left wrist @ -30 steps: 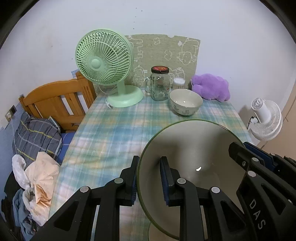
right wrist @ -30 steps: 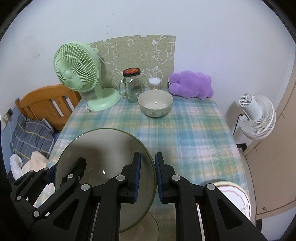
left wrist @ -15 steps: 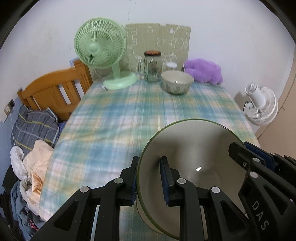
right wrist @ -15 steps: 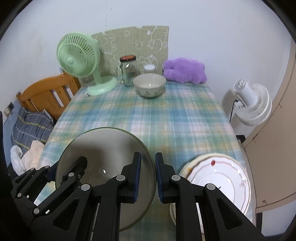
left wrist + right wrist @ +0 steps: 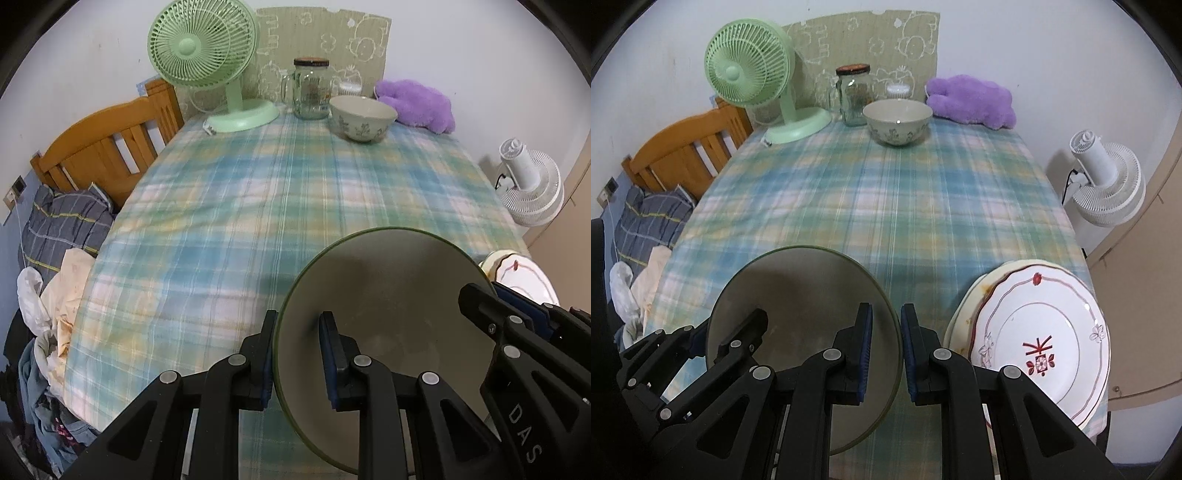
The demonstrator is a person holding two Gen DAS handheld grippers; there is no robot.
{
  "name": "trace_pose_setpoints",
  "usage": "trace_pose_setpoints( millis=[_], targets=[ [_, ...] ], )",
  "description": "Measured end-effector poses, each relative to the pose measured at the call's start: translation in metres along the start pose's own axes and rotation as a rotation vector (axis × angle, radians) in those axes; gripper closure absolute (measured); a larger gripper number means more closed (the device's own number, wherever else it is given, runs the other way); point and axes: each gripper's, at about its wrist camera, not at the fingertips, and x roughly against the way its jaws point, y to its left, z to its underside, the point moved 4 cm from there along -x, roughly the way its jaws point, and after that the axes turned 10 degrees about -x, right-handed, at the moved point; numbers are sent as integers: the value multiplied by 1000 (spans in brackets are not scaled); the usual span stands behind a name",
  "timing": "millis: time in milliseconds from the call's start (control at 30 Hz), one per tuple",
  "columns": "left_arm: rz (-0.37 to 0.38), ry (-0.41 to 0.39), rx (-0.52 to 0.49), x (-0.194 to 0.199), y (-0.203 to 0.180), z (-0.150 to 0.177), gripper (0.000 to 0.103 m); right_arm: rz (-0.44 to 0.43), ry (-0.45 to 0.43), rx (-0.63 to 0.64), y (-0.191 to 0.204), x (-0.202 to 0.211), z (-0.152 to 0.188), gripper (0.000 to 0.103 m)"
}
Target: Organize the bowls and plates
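A large green-rimmed bowl point(image 5: 388, 317) is held by both grippers above the near end of the table. My left gripper point(image 5: 297, 354) is shut on its left rim. My right gripper point(image 5: 886, 350) is shut on its right rim; the bowl also shows in the right wrist view point(image 5: 801, 306). A small floral bowl point(image 5: 362, 118) stands at the far end of the table and shows in the right wrist view too point(image 5: 897, 122). A stack of white plates with red trim point(image 5: 1034, 343) lies at the near right corner, right of the big bowl.
A plaid tablecloth point(image 5: 886, 206) covers the table. At the far end stand a green fan point(image 5: 757, 81), a glass jar point(image 5: 855, 96) and a purple plush point(image 5: 971, 99). A wooden bed frame point(image 5: 107, 140) is on the left. A white fan point(image 5: 1104, 184) stands on the right.
Both grippers with the big bowl have drawn back toward the near end of the table. The far bowl now looks further away and the plate stack has come into view at the right.
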Motion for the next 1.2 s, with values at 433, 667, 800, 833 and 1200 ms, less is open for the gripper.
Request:
trace_pose_setpoints(
  millis=[433,667,800,833,1200],
  targets=[
    [3,56,-7,-19,6,6,83,14,59,10,8,-21,5,84],
    [-12,41,-67,-20,-4,5,83,33,77,-13,-2,-31,8,84],
    [-20,50,-50,-23,0,6,83,20,57,-4,1,-30,9,84],
    [-19,50,-46,-22,1,6,83,17,52,-1,1,-29,9,84],
    [73,47,-70,-14,6,3,42,-31,57,-16,8,-22,10,54]
  ],
)
